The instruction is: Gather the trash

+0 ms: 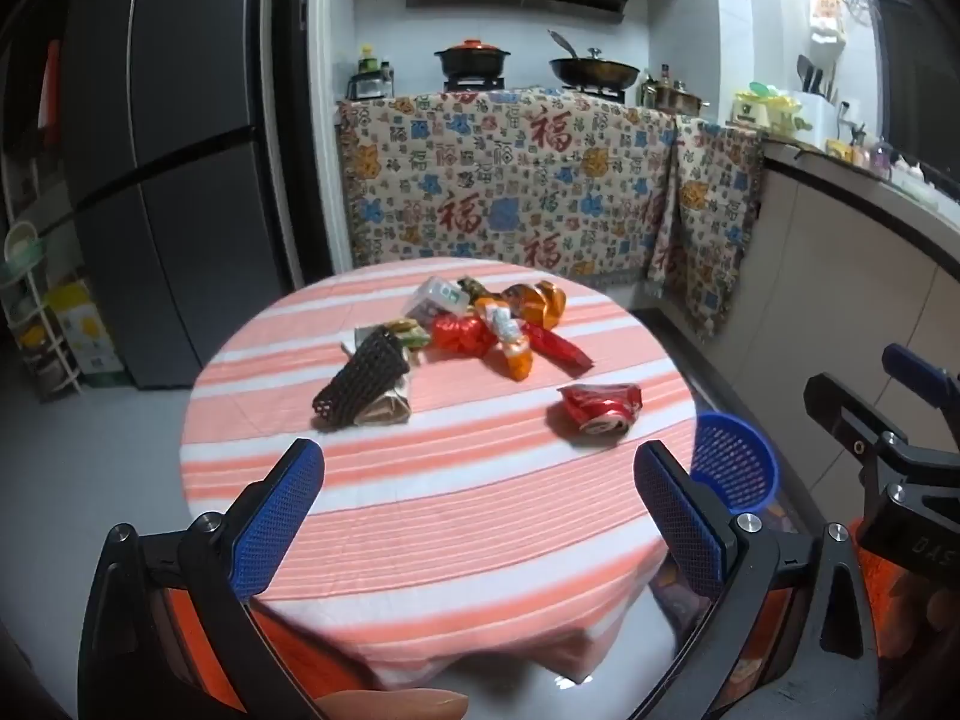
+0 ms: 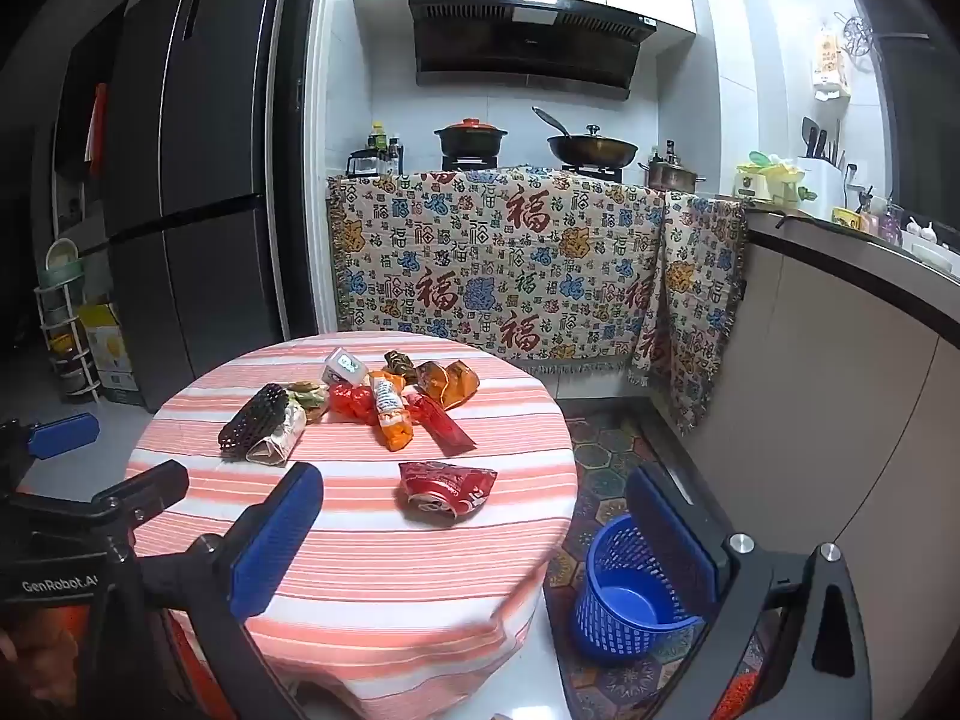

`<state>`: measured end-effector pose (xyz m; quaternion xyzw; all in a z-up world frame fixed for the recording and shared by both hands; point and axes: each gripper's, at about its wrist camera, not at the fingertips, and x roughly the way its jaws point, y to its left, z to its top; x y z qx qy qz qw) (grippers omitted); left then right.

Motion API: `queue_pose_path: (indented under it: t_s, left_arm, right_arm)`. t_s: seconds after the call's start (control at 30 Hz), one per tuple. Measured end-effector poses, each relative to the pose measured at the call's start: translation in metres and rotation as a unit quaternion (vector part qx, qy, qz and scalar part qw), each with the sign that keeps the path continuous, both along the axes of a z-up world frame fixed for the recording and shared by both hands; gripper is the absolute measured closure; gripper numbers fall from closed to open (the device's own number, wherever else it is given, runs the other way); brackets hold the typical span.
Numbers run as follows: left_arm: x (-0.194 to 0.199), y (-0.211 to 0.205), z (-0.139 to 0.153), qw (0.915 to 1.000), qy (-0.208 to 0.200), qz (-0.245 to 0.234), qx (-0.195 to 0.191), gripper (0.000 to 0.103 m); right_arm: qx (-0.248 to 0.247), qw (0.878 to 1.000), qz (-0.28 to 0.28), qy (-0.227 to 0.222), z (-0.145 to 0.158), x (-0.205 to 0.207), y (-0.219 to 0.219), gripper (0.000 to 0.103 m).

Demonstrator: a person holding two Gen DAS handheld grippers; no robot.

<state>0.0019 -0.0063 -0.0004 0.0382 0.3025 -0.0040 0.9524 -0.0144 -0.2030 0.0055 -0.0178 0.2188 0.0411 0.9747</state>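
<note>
Start of pickup: both grippers, left gripper (image 1: 479, 507) and right gripper (image 2: 474, 531), hover with fingers fully spread, holding nothing; next likely grab crushed red soda can (image 2: 447, 489) for blue perforated plastic basket (image 2: 630, 594).

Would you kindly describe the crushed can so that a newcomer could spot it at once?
Start at the round table with the pink striped cloth. Most litter sits heaped toward its far side; the crushed can lies alone, nearer the edge by the blue basket. It is red, flattened, with white lettering.
</note>
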Motion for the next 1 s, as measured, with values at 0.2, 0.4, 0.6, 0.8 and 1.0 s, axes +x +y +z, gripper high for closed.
queue_pose_path:
  t_s: [0.2, 0.4, 0.6, 0.8, 1.0]
  left_arm:
    - [0.005, -0.038, -0.002, 0.9997, -0.011, 0.007, 0.02, 0.0]
    - [0.002, 0.012, -0.004, 0.9991, 0.003, -0.006, -0.041, 0.0]
    - [0.003, 0.012, -0.008, 0.9992, 0.006, -0.005, -0.04, 0.0]
    - [0.003, 0.011, -0.009, 0.9992, 0.007, -0.005, -0.039, 0.0]
    - [0.003, 0.009, -0.012, 0.9992, 0.009, -0.006, -0.038, 0.0]
  right_arm:
    - [0.005, 1.0, 0.0, -0.002, 0.0, 0.003, -0.001, 0.0]
    - [-0.002, 1.0, -0.004, -0.006, -0.002, -0.002, -0.003, 0.0]
    - [-0.004, 1.0, -0.006, -0.001, -0.002, 0.003, -0.006, 0.0]
    - [-0.006, 1.0, -0.006, 0.0, -0.002, 0.003, -0.006, 0.0]
    - [-0.005, 1.0, -0.007, 0.0, -0.002, 0.004, -0.008, 0.0]
